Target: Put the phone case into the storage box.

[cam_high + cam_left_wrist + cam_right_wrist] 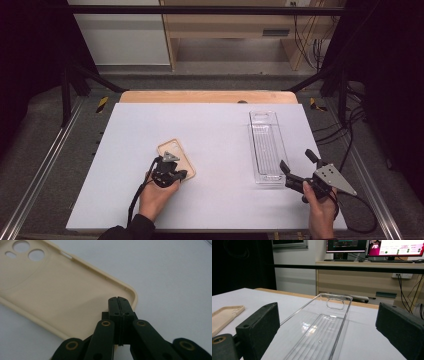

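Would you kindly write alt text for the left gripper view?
The left gripper, its two black jaws shut together, has its tips at one end rim of a beige phone case lying inside-up on a white table; camera cutouts show at the case's far end.

The left gripper (181, 175) is held with jaws pressed fully together, while the right gripper (295, 165) is held with jaws spread wide.
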`<action>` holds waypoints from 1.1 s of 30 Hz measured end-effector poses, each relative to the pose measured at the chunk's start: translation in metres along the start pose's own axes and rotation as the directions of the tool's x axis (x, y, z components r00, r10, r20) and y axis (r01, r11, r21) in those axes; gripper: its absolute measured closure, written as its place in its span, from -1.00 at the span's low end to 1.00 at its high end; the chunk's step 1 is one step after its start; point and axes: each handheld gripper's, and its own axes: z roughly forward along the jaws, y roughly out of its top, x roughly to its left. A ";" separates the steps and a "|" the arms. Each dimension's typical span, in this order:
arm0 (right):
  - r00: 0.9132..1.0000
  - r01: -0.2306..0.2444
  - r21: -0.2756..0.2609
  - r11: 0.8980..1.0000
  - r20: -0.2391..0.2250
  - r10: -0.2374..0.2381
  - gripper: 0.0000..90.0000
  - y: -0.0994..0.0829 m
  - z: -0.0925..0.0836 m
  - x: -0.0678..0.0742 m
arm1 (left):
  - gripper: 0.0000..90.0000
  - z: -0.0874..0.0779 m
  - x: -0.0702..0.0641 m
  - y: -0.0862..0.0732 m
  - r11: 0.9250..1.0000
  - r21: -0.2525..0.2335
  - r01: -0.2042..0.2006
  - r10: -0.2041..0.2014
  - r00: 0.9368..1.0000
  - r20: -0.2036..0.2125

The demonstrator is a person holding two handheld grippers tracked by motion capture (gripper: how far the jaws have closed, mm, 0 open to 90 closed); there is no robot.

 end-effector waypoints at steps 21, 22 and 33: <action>1.000 0.002 0.009 1.000 0.003 -0.002 -0.88 -0.001 0.000 -0.001 | 1.00 0.010 -0.060 -0.010 0.996 0.004 -0.091 0.091 0.992 0.093; 1.000 0.000 0.007 1.000 0.002 0.000 -0.88 0.000 0.000 0.000 | 1.00 0.011 -0.064 -0.010 0.996 0.000 -0.094 0.093 0.991 0.096; 1.000 0.005 0.011 1.000 0.004 -0.005 -0.88 -0.001 0.001 0.000 | 1.00 0.017 -0.077 -0.010 0.993 -0.024 -0.114 0.115 0.988 0.100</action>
